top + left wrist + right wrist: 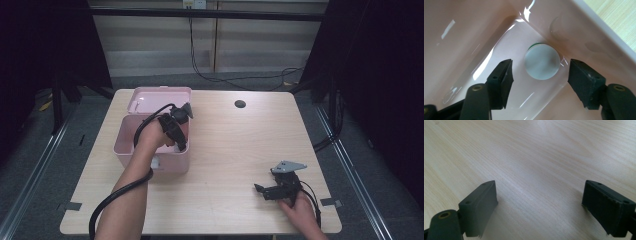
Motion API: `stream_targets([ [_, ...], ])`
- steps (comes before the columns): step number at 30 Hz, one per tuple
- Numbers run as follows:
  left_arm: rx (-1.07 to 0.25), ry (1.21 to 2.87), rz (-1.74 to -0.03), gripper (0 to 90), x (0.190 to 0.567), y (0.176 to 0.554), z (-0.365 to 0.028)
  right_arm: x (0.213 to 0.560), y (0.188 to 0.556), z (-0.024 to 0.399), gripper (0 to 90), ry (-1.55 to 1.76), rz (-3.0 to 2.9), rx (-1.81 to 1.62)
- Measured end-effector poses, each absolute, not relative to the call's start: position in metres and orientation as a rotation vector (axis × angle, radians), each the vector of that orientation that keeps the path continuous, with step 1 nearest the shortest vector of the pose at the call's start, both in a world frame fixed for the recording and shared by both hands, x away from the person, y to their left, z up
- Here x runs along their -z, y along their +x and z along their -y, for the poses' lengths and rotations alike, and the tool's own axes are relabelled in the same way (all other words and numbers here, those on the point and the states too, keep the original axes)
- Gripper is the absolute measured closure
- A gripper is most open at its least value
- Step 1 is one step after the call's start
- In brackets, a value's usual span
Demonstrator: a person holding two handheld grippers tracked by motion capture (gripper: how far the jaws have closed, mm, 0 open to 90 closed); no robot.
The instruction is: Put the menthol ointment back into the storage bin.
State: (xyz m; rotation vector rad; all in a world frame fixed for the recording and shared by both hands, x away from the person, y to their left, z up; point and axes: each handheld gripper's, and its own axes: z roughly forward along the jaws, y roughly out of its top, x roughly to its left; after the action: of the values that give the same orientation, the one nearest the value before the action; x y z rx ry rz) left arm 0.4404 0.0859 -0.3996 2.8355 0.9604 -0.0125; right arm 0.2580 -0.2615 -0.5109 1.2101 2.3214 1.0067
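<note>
On the pale table (225, 150), my left tool (540, 72) gapes inside the pink box (150, 150), white-capped bottle (542, 61) deposited; right tool (540, 207) rests open, empty.

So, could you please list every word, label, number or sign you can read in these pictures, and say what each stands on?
None can be read.
The pink box bears a small pale patch on its front, too small to read.
The round white cap inside the box is plain.
The table carries no writing.

black two-jaw grippers (260, 189), thick black cables (116, 196), grey three-cornered plate (288, 166), bare forearms (127, 200)
</note>
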Motion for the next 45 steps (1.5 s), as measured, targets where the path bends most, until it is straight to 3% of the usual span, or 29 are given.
stream_targets([
  [24, -0.045, 2.804, -1.032, 21.3, 0.382, 0.440, -0.095, 0.511, 0.258, 0.262, 12.1, 1.209, -2.322, -1.007],
  [45, -0.072, 2.761, -0.994, 19.6, 0.348, 0.422, -0.108, 0.511, 0.258, 0.261, 12.2, 1.215, -2.321, -1.005],
])
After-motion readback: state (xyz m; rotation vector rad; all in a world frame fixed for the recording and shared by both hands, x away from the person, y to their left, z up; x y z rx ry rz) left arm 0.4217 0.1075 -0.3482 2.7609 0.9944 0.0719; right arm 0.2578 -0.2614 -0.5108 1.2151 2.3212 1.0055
